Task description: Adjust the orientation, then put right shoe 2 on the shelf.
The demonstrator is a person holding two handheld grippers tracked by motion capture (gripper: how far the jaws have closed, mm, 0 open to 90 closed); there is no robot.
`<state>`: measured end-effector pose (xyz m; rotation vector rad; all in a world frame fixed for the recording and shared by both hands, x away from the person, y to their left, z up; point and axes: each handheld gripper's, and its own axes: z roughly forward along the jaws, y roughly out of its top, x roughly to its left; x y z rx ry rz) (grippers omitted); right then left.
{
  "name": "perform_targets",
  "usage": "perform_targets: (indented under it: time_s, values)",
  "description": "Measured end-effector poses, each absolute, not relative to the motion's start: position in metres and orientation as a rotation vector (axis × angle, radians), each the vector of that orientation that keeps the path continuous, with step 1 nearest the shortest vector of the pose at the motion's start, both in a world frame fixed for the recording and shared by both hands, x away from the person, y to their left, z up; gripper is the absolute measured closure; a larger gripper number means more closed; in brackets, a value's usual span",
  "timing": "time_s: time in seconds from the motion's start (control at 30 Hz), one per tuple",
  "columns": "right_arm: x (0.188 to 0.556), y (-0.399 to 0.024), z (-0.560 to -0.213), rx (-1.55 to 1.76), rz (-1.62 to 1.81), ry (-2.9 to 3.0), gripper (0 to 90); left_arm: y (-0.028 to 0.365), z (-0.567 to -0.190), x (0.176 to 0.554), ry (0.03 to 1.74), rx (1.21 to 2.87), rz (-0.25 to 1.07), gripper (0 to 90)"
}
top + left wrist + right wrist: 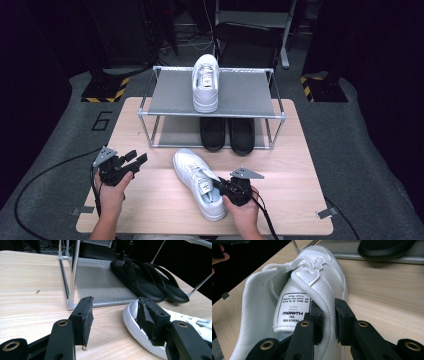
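A white sneaker (pixel 197 182) lies on the wooden table (pixel 290 165), toe toward the rack. My right gripper (pixel 220 186) is at the shoe's opening. In the right gripper view (pixel 328 312) its jaws are shut on the padded side collar of the sneaker (pixel 324 277), one pad inside beside the labelled tongue, one outside. My left gripper (pixel 135 159) is held at the table's left, open, with nothing between its pads (pixel 113 315). It points toward the sneaker's toe (pixel 140 327), a short way off.
A metal-framed shoe rack (pixel 175 95) stands at the table's back. A second white sneaker (pixel 206 82) rests on its top shelf and a pair of black slippers (pixel 227 132) on the lower one. The rack's corner post (pixel 75 272) rises ahead of the left gripper.
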<state>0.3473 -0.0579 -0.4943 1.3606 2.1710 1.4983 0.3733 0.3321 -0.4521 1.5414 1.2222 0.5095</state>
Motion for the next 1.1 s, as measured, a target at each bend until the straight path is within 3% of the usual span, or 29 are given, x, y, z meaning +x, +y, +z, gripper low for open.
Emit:
perform_targets:
  time_s: [1.1]
  values:
    - [0.335, -0.059, -0.5, 1.433, 1.589, 2.022, 80.6, 0.336, -0.455, 0.374, 1.239, 1.527, 0.514, 46.2]
